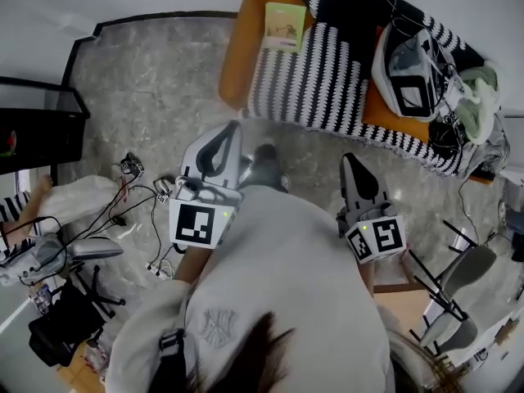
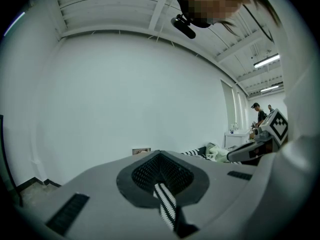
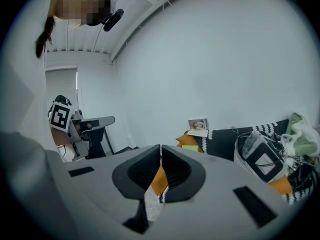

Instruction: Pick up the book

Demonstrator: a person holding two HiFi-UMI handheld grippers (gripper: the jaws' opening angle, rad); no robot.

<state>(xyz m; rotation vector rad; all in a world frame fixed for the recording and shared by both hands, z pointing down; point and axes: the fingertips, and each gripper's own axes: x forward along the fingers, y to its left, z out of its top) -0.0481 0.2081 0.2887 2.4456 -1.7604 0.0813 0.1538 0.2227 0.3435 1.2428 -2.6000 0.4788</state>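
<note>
The book [image 1: 285, 25] has a light green cover and lies flat on the orange couch [image 1: 237, 47], next to a black-and-white striped blanket [image 1: 307, 76]. In the right gripper view the book [image 3: 190, 147] shows as a small green patch far ahead. My left gripper [image 1: 237, 127] and right gripper [image 1: 348, 158] are held side by side over the marble floor, both pointing toward the couch and well short of it. The left gripper [image 2: 160, 153] is shut with nothing between its pads. The right gripper [image 3: 161, 146] is also shut and empty.
A white-and-black bag [image 1: 409, 72] with cables and pale clothes [image 1: 479, 97] lie at the couch's right end. Loose cables [image 1: 139, 195] and plastic bags [image 1: 74, 199] cover the floor at left. A grey chair [image 1: 458, 277] stands at right. A small picture [image 3: 198, 125] leans on the wall.
</note>
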